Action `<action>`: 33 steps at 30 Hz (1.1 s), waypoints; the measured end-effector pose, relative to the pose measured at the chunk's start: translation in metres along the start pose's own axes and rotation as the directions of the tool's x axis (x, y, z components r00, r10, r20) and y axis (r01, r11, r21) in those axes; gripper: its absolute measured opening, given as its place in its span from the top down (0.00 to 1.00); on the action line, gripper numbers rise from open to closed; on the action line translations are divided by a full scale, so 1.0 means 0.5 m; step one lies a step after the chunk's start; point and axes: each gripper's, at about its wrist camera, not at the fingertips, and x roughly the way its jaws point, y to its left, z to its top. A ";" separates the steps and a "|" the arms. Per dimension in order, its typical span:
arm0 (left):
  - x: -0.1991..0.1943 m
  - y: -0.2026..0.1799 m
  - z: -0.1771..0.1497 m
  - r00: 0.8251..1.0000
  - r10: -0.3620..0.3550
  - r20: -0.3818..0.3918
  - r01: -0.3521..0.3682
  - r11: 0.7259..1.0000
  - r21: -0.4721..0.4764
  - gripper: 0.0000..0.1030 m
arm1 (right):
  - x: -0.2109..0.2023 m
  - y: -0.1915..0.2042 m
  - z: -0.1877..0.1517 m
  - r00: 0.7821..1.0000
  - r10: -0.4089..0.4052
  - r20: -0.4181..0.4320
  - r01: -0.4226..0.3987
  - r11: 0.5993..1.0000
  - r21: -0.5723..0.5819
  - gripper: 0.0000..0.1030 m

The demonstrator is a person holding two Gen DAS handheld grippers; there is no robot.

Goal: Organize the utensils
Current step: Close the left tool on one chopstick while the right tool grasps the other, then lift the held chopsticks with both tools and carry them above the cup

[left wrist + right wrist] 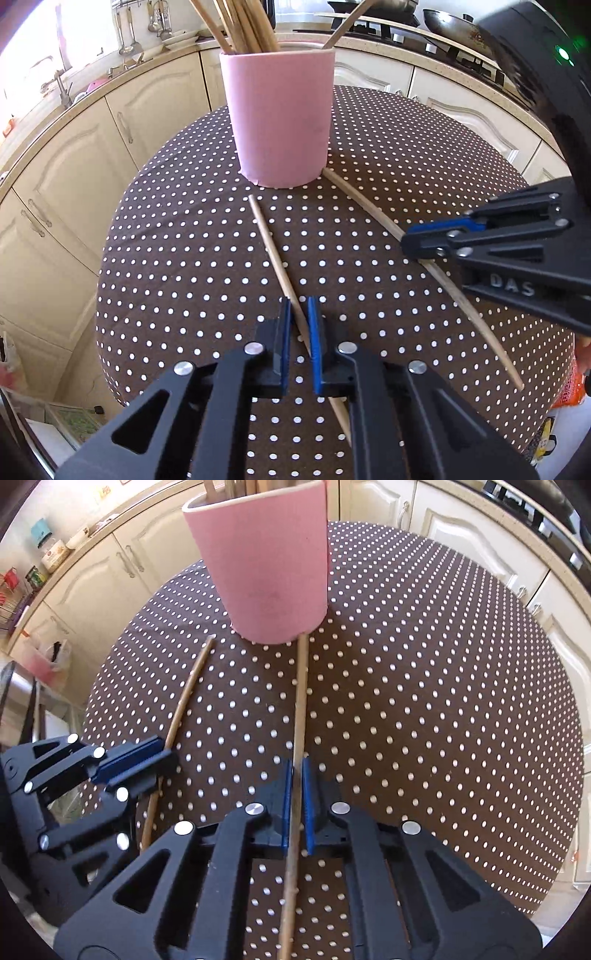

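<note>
A pink cup [282,118] holding several wooden chopsticks stands on the polka-dot table [184,258]; it also shows in the right wrist view [266,565]. Two loose chopsticks lie on the cloth. My left gripper [298,332] has its jaws nearly closed around the left chopstick [271,251], with a small gap showing. My right gripper [295,797] is closed around the right chopstick [301,701], whose far tip touches the cup's base. Each gripper shows in the other's view: the right gripper [432,240], the left gripper [147,764].
Cream kitchen cabinets [74,177] curve around the table. A counter with a sink [62,92] and hanging utensils is at the back left, a stove with a wok [454,26] at the back right. The table edge drops off on the left [99,295].
</note>
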 end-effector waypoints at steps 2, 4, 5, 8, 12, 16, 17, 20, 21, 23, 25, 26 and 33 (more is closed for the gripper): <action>-0.001 0.005 0.000 1.000 -0.007 0.005 0.007 1.000 -0.022 0.94 | -0.005 -0.016 -0.007 1.000 0.025 0.004 -0.026 1.000 0.013 0.94; -0.002 0.009 -0.002 1.000 -0.010 0.016 0.011 0.999 -0.035 0.95 | -0.014 -0.026 -0.017 0.999 0.042 0.014 -0.042 0.999 0.024 0.94; -0.003 0.008 -0.004 1.000 -0.010 0.024 0.010 0.999 -0.034 0.95 | -0.018 -0.030 -0.023 0.999 0.049 0.021 -0.050 0.998 0.030 0.94; -0.008 0.012 -0.010 0.999 -0.021 0.041 0.023 0.999 -0.047 0.95 | -0.040 -0.067 -0.051 0.997 0.065 0.048 -0.068 0.997 0.044 0.94; -0.037 0.022 -0.016 0.994 -0.038 0.107 0.045 0.997 -0.061 0.95 | -0.076 -0.097 -0.068 0.991 0.092 0.093 -0.099 0.993 0.064 0.94; -0.072 0.019 -0.014 0.985 -0.053 0.166 0.065 0.996 -0.063 0.96 | -0.124 -0.109 -0.083 0.981 0.121 0.152 -0.133 0.989 0.069 0.94; -0.081 0.016 -0.014 0.981 -0.052 0.185 0.064 0.996 -0.060 0.95 | -0.137 -0.113 -0.087 0.977 0.126 0.173 -0.140 0.988 0.069 0.94; -0.121 0.011 -0.017 0.964 -0.068 0.258 0.085 0.995 -0.052 0.96 | -0.179 -0.120 -0.101 0.963 0.133 0.236 -0.151 0.987 0.061 0.94; -0.132 0.008 -0.018 0.958 -0.077 0.277 0.093 0.994 -0.048 0.96 | -0.194 -0.120 -0.110 0.957 0.130 0.259 -0.149 0.987 0.055 0.94; -0.157 0.007 -0.021 0.936 -0.109 0.335 0.127 0.991 -0.032 0.96 | -0.223 -0.121 -0.119 0.943 0.138 0.301 -0.159 0.986 0.045 0.94; -0.174 0.007 -0.022 0.920 -0.121 0.373 0.140 0.990 -0.025 0.95 | -0.248 -0.116 -0.126 0.930 0.138 0.341 -0.157 0.987 0.028 0.94; -0.181 0.007 -0.020 0.913 -0.124 0.389 0.146 0.989 -0.027 0.95 | -0.260 -0.115 -0.130 0.923 0.141 0.357 -0.158 0.987 0.021 0.94; -0.230 0.013 -0.019 0.858 -0.119 0.500 0.157 0.987 -0.035 0.95 | -0.324 -0.091 -0.160 0.875 0.147 0.461 -0.153 0.988 -0.025 0.94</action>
